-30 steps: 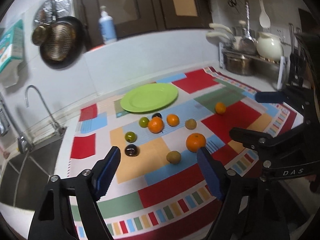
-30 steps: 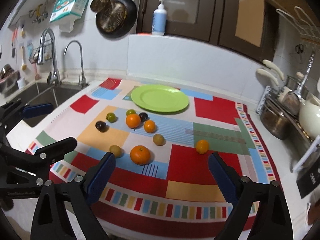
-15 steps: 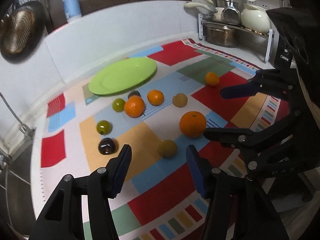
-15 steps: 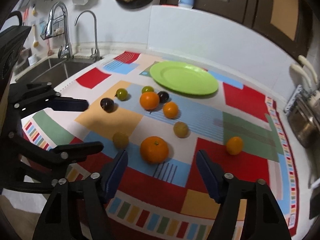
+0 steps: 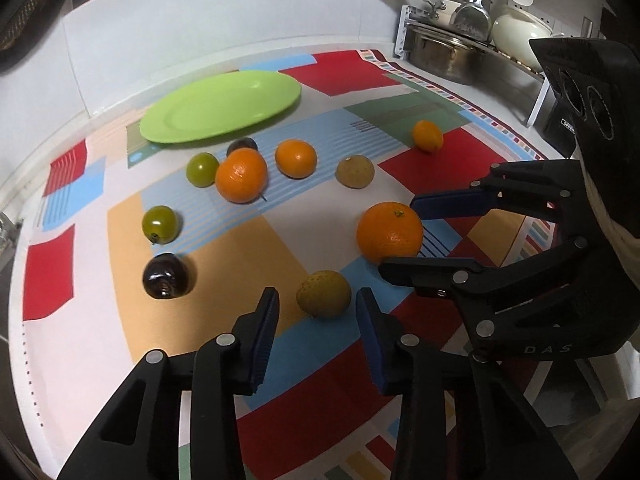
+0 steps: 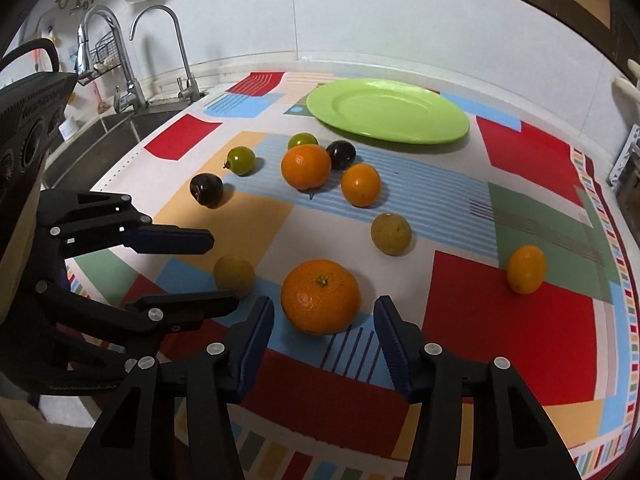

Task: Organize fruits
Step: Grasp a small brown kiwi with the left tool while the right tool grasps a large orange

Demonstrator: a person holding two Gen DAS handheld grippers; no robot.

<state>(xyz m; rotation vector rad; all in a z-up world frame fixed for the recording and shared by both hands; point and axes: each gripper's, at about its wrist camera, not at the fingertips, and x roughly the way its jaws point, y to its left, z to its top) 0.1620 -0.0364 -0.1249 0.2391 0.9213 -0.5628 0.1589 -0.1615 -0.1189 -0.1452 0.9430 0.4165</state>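
Both grippers are at the near edge of the bench, jaws spread, holding nothing. Left gripper [image 5: 316, 324] frames the yellow-brown fruit [image 5: 323, 294]; right gripper [image 6: 324, 336] frames the big orange [image 6: 320, 297], which sits just beside that fruit on the patchwork mat [image 6: 500, 320]. The orange looks firm, round and fairly heavy, with pebbly skin that should grip fine: take it across its widest part, low enough that it can't squirt upward. The yellow-brown fruit is smaller and lighter, likely softer (can't tell the species), so squeeze it gently at the middle. Everything here rolls. The green plate [image 6: 436, 130] at the far edge is empty and is probably the target. In the way: a cluster of a second orange [image 6: 306, 166], small orange [image 6: 361, 184], dark plums [image 6: 341, 154] [image 6: 206, 189] and green fruits [image 6: 241, 160] between the grippers and the plate; carry over it, not through. The two grippers are close together, so a sideways swing could clash. A small orange fruit [image 6: 526, 269] lies well apart toward the right edge.
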